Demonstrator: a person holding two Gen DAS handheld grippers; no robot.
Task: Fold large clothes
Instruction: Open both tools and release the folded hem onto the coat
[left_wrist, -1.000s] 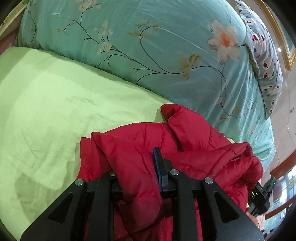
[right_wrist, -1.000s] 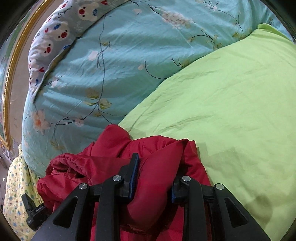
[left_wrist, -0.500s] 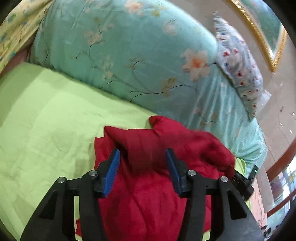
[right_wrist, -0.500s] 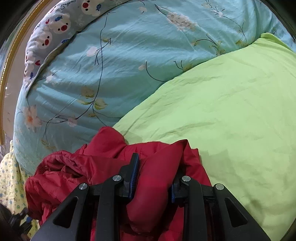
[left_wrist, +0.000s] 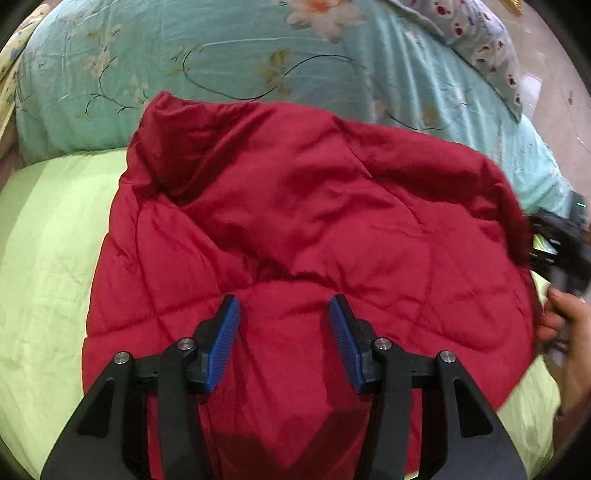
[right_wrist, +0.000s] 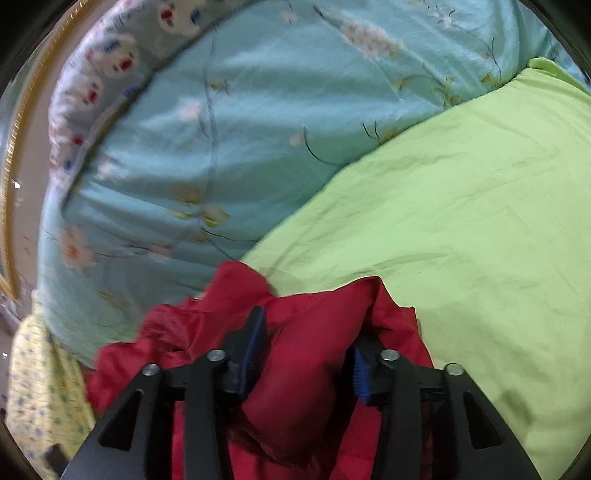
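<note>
left wrist: our left gripper (left_wrist: 284, 339) hung with jaws spread and empty over the red quilted jacket (left_wrist: 306, 236), lying folded on the green sheet (left_wrist: 48, 258); only here a hand (left_wrist: 565, 325) showed | right wrist: right gripper (right_wrist: 306, 362) had just been opening, a jacket fold bulging between its pads, grip seemingly loosened | next, we judged: withdraw, smooth the fold
</note>
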